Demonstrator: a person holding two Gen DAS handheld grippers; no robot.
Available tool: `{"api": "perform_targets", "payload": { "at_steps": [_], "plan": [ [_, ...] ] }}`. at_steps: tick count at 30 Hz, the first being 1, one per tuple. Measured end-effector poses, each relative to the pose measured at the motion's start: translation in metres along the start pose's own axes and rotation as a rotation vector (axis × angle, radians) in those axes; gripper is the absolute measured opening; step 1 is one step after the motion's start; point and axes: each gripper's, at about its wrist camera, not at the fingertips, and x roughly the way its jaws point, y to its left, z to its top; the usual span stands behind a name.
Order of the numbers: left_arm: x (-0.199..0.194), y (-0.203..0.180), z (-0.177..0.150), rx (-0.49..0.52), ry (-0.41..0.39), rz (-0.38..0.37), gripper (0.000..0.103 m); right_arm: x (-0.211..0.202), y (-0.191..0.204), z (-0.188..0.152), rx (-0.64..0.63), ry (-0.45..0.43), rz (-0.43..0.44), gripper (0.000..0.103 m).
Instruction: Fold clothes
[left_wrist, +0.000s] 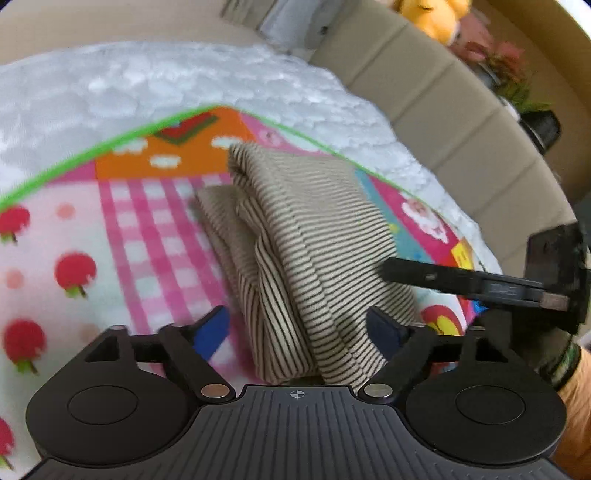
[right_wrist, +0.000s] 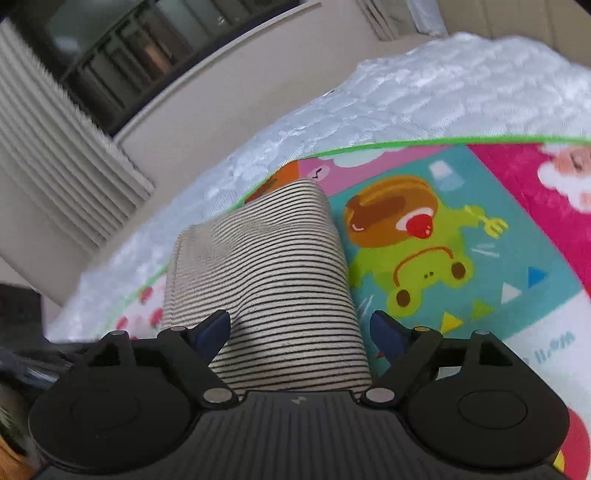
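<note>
The left gripper (left_wrist: 297, 328) is held spread over the near end of the folded striped garment (left_wrist: 295, 236), whose length runs straight ahead on the mat (left_wrist: 74, 206); the right gripper (right_wrist: 301, 330), likewise apart, is equally near.

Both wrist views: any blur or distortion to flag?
Left wrist view: strong fisheye bend along the cartoon play mat's green edge; folded striped beige garment fairly sharp. Right wrist view: motion blur on the window frame and garment.
</note>
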Motion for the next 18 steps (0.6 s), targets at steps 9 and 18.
{"api": "perform_targets", "payload": {
  "at_steps": [9, 18],
  "plan": [
    [0.047, -0.014, 0.0, -0.044, 0.063, 0.11, 0.103, 0.037, -0.012, -0.005, 0.068, 0.068, 0.063, 0.087],
    [0.038, -0.005, 0.016, 0.041, 0.052, 0.034, 0.072, 0.081, 0.035, 0.024, -0.036, 0.109, 0.1, 0.08]
  ]
}}
